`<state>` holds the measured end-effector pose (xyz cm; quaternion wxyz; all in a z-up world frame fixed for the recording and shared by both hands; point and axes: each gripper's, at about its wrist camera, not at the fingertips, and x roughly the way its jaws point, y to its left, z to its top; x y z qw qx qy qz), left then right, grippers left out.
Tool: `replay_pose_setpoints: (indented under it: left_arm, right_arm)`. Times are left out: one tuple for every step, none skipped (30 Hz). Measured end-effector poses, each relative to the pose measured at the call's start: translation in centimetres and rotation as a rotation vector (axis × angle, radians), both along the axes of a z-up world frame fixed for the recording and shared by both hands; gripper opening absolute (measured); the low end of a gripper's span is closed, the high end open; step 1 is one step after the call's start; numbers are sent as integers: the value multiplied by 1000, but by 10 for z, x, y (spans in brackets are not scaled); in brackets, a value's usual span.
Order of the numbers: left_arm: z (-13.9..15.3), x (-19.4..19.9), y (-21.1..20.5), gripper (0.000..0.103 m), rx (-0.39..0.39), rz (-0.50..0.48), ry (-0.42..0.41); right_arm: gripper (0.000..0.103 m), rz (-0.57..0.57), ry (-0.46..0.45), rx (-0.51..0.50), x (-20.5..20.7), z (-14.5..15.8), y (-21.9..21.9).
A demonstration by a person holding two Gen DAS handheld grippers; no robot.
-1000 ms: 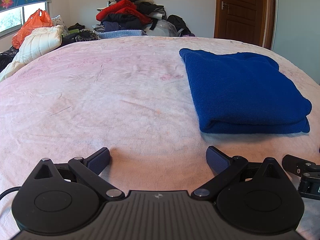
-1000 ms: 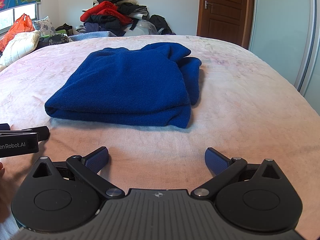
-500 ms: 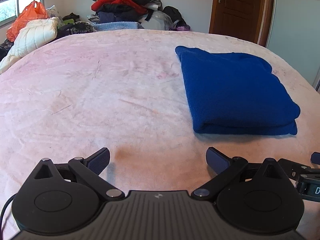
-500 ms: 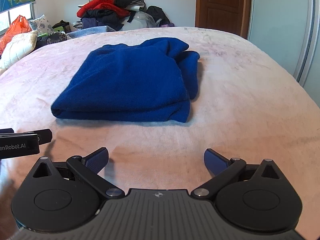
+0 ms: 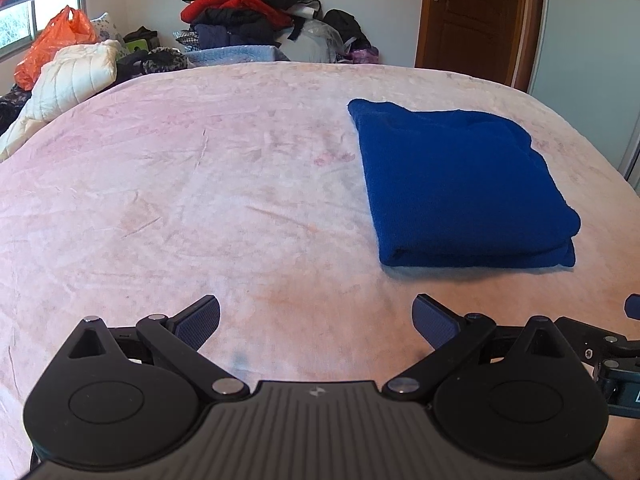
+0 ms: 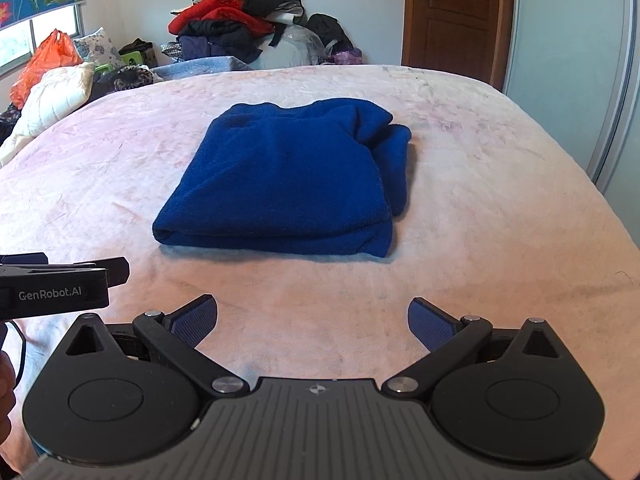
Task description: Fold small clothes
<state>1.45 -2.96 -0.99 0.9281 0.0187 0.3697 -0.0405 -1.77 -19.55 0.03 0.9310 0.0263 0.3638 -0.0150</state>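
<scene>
Landmark: blue folded garment, lying flat on the pink bedspread.
Garment condition: folded into a thick rectangular stack; near edge is a rounded fold facing both cameras; layered edges show at its near right corner; a bunched fold of cloth sticks out along its right side in the right wrist view.
Left gripper: released, jaws spread wide, nothing between the blue pads; it sits short of the garment's near edge and off to its left, not touching it.
Right gripper: released, jaws spread wide, empty; it faces the garment's near edge, apart from it, with bare bedspread between.
Gripper spacing: the left gripper's body, marked GenRobot.AI, shows at the left edge of the right wrist view, just beside the right gripper.
Open room, left of garment: a broad stretch of bare bedspread, lightly creased.
Open room, near side of garment: a bare strip between the fold and both grippers.
Open room, right of garment: bare bedspread up to the bed's edge, then a pale sliding panel.
Beyond garment: the bed's far edge, then a clothes pile against the wall; wooden door to its right.
Far left of garment: white quilted jacket and orange plastic bag at the bed's edge, under a window.
</scene>
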Motion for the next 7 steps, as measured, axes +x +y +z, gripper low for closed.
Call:
replay_pose_setpoints:
  left_arm:
    - [0, 0, 0, 103, 9, 0, -2]
    - [-1, 0, -1, 103, 19, 0, -4]
    - [-1, 0, -2, 103, 25, -1, -5]
    - [-1, 0, -2, 103, 27, 0, -6]
    - [-1, 0, -1, 103, 27, 1, -6]
    - [-2, 0, -1, 103, 26, 0, -4]
    - [-2, 0, -1, 103, 26, -1, -1]
  right_arm:
    - [103, 2, 2, 1, 0, 0, 0]
    - [103, 4, 4, 3, 1, -1, 0]
    - [103, 4, 7, 4, 1, -2, 0]
    - [103, 5, 8, 4, 1, -2, 0]
    - [103, 5, 9, 4, 0, -3, 1]
    - [103, 6, 9, 5, 1, -3, 1]
    - [103, 6, 8, 6, 1, -3, 1]
